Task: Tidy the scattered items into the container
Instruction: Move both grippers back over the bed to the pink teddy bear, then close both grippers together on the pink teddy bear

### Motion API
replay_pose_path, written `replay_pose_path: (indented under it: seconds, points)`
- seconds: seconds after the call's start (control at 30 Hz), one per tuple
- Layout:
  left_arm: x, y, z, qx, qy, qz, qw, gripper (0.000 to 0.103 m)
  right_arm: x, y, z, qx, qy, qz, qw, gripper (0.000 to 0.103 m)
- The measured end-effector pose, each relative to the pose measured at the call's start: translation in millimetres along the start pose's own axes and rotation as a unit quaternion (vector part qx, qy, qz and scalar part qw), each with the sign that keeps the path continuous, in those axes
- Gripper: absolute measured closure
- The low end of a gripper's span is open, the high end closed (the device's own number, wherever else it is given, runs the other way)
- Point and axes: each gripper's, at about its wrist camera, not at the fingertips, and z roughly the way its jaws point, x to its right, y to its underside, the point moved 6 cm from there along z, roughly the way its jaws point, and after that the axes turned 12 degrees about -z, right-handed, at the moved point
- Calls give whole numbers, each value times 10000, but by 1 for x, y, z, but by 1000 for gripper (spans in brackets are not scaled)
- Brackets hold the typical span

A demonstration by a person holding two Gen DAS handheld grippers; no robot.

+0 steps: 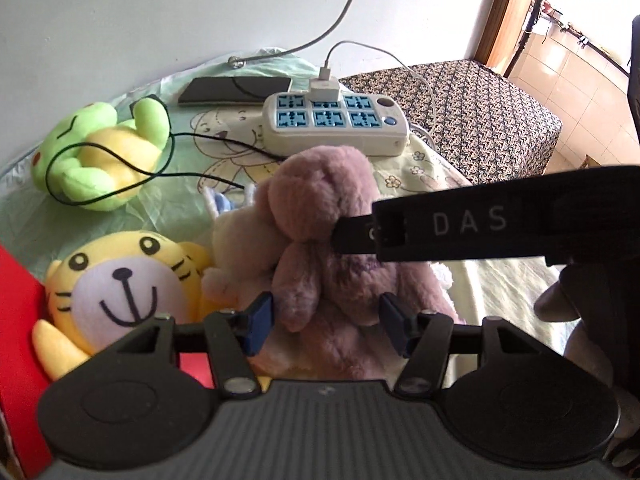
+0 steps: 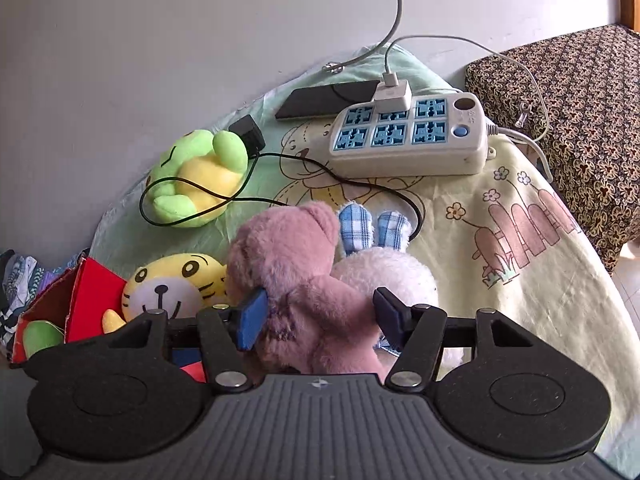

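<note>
Two grippers bracket the same pink bear (image 1: pixel 320 216): the left gripper (image 1: pixel 326 322) has its blue pads either side of the bear's lower body, seemingly brushing the fur without a clear squeeze, and the right gripper (image 2: pixel 320 318) straddles its torso with the right pad clear of it, so both read as open. Beside the bear lie a white bunny (image 2: pixel 384 276) and a yellow tiger (image 2: pixel 180 284), the tiger leaning against the red box (image 2: pixel 90 296), likely the container. Farther back, a frog (image 2: pixel 196 176) lies tangled in a black cord (image 2: pixel 360 184) near the power strip (image 2: pixel 408 136), so it probably comes later.
</note>
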Motion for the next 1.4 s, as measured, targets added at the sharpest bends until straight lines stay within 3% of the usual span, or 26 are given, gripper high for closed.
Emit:
replay_pose_path:
  seconds: [0.3, 0.4, 0.5, 0.57, 0.77, 0.97, 1.1, 1.4]
  points:
    - [2, -1, 6, -47, 242, -120, 9996, 45, 4, 4, 3, 146, -164, -220, 9995, 42]
    - [-3, -1, 11, -53, 222, -137, 9996, 36, 3, 6, 5, 210, -275, -240, 9991, 41]
    - [-10, -1, 13, -84, 353, -316, 9988, 34, 1, 8, 5, 178, -335, -295, 9988, 41]
    - [-7, -1, 13, -113, 432, -276, 9986, 42, 1, 9, 4, 141, -381, -301, 9987, 43]
    - [3, 3, 1, 9, 391, -145, 9991, 50, 3, 12, -8, 193, -454, -193, 9986, 54]
    - [0, 1, -23, 158, 511, -303, 9981, 51, 2, 13, -24, 342, -674, -75, 9971, 61]
    - [-4, -5, -44, 374, 528, -456, 9969, 52, 0, 10, -35, 500, -889, 96, 9947, 73]
    - [-14, -19, -83, 892, 390, -676, 9929, 53, -16, 1, -48, 699, -1286, 165, 9891, 80]
